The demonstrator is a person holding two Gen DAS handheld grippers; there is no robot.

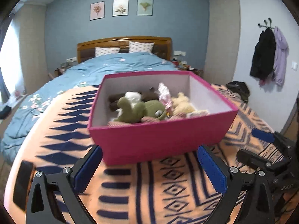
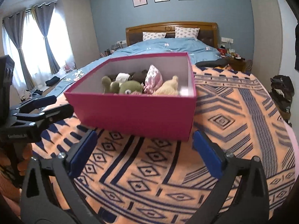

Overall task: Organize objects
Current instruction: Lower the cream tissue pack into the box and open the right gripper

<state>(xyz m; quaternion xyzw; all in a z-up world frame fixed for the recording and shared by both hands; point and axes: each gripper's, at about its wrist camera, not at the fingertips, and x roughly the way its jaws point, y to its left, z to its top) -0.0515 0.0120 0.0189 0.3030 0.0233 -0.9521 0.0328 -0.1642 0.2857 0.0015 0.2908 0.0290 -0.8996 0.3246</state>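
A magenta cardboard box with a pale grey lining (image 1: 160, 140) sits open at the centre of the left wrist frame, resting on an orange blanket patterned with dark blue diamonds and stripes (image 1: 164, 192) that covers the foot of the bed. Inside the box lie several soft toys: an olive-green plush frog with a white eye (image 1: 142, 110), a cream plush animal (image 1: 182, 102) to its right, a pink satin pouch (image 1: 165, 95) between them, a white plush piece (image 1: 133, 96) and a dark brown plush toy (image 1: 115, 100) behind.

The left tool (image 1: 149, 166) hangs at the bottom of its frame, its blue pads spread wide with nothing between them, just short of the box's near wall. The right tool (image 2: 144, 149) is likewise spread wide and empty at the bottom of its own frame, close to the box (image 2: 138, 112) but apart from it; in the left wrist frame it shows at the lower right edge.

Toward the top of the frame, a light blue flowered duvet (image 1: 115, 65) runs up to two patterned pillows (image 1: 140, 46) and a wooden headboard (image 1: 123, 41). Three framed botanical prints (image 1: 120, 7) hang on the blue wall above. Dark and lilac coats (image 1: 269, 56) hang from hooks at the upper right. In the right wrist frame, grey-blue curtains (image 2: 44, 28) fill the upper left.
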